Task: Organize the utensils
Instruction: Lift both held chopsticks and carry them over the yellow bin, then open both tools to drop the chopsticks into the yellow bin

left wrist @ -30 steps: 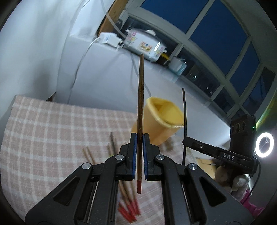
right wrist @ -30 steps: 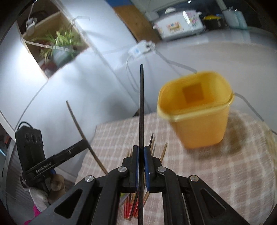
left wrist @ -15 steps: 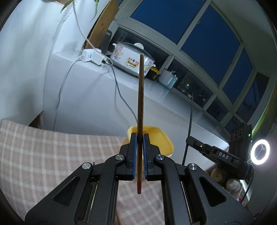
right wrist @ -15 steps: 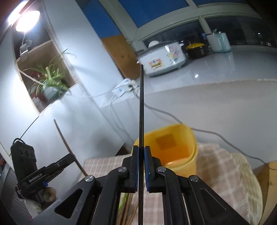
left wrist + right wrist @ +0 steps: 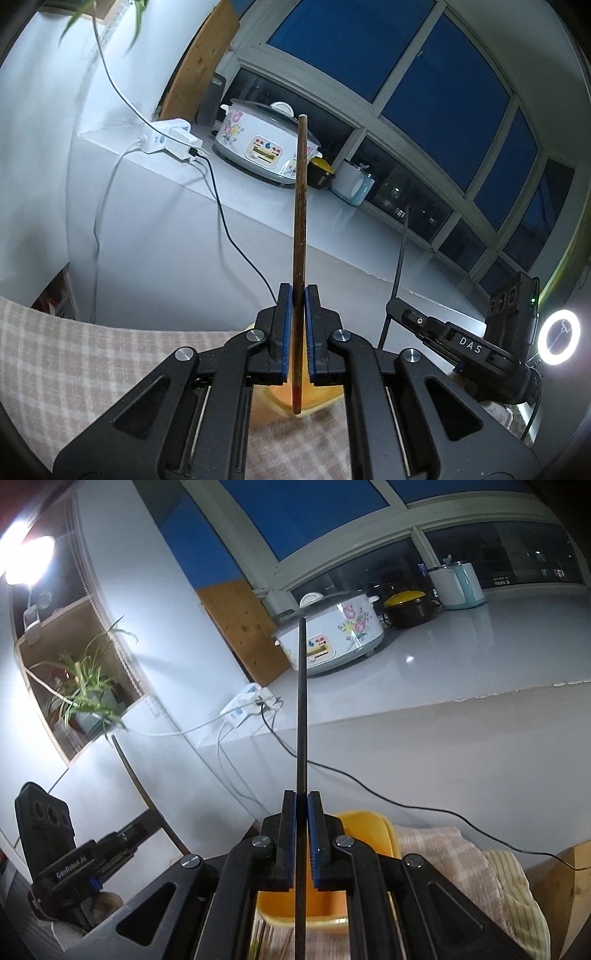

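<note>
My left gripper [image 5: 298, 295] is shut on a brown wooden chopstick [image 5: 300, 206] with a red end, held upright. Below and just behind its fingers sits the yellow plastic bin [image 5: 314, 397], mostly hidden. My right gripper [image 5: 302, 801] is shut on a black chopstick [image 5: 301, 709], also upright. The yellow bin [image 5: 364, 823] lies right under its fingers, open mouth partly showing. Each gripper shows in the other's view: the right one [image 5: 417, 321] with its black chopstick, the left one [image 5: 144, 827] with its brown chopstick.
A checked cloth [image 5: 74, 350] covers the table. Behind stands a white counter [image 5: 461, 657] with a flowered rice cooker [image 5: 262, 144], a power strip [image 5: 166, 140] with trailing cables, a black pot and a pale jug. A ring light [image 5: 558, 336] glows at right.
Both grippers have tilted upward and closed in over the yellow bin, each still holding its chopstick. The loose chopsticks on the cloth have dropped out of view.
</note>
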Tool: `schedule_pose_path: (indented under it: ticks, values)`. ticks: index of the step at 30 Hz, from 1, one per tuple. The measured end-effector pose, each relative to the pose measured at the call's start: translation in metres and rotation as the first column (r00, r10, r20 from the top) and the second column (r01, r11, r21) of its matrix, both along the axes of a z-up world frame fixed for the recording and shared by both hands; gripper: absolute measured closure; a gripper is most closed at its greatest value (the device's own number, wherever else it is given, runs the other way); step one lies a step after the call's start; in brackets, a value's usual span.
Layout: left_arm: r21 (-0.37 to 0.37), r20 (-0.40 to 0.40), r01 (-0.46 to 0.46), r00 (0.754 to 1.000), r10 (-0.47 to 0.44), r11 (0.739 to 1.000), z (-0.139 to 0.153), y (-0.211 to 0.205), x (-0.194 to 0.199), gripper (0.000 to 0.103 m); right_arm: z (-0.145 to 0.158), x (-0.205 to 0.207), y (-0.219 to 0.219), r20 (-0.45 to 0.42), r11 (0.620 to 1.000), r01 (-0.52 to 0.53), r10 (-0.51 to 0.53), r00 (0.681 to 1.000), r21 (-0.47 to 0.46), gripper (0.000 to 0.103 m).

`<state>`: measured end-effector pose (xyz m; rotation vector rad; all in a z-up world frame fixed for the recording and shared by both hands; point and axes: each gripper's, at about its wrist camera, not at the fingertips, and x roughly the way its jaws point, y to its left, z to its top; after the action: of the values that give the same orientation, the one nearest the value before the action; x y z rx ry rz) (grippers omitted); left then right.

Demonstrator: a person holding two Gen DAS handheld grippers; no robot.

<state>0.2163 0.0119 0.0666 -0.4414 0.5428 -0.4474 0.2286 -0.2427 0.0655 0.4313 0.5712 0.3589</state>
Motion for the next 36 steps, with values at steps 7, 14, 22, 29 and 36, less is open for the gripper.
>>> schedule_pose_path:
  ticks: [7,14,22,29,36]
  values:
    - [-0.024,-0.012,-0.009,1.0,0.008,1.0,-0.006,-0.006,0.018,0.099,-0.002,0.017,-0.011,0.012,0.998,0.045,-0.046,0.999,0.035,0.1]
    - [-0.007,-0.028,0.003,1.0,-0.003,1.0,-0.014,-0.018,0.023,0.099,-0.01,0.033,-0.001,0.019,0.998,0.067,-0.067,0.998,-0.013,0.1]
    - [0.02,-0.058,0.031,0.998,-0.03,0.999,-0.027,-0.03,0.017,0.099,-0.027,0.032,0.011,-0.031,0.997,0.023,-0.025,0.999,-0.074,0.099]
    - [0.038,-0.075,0.049,0.996,-0.046,0.998,-0.033,-0.036,0.012,0.099,-0.03,0.02,0.01,-0.067,0.995,-0.014,0.007,0.998,-0.101,0.098]
    - [0.086,-0.052,0.032,0.998,-0.028,0.996,-0.028,-0.037,-0.003,0.065,-0.027,0.006,0.008,-0.066,0.989,-0.015,0.006,0.998,-0.145,0.062]
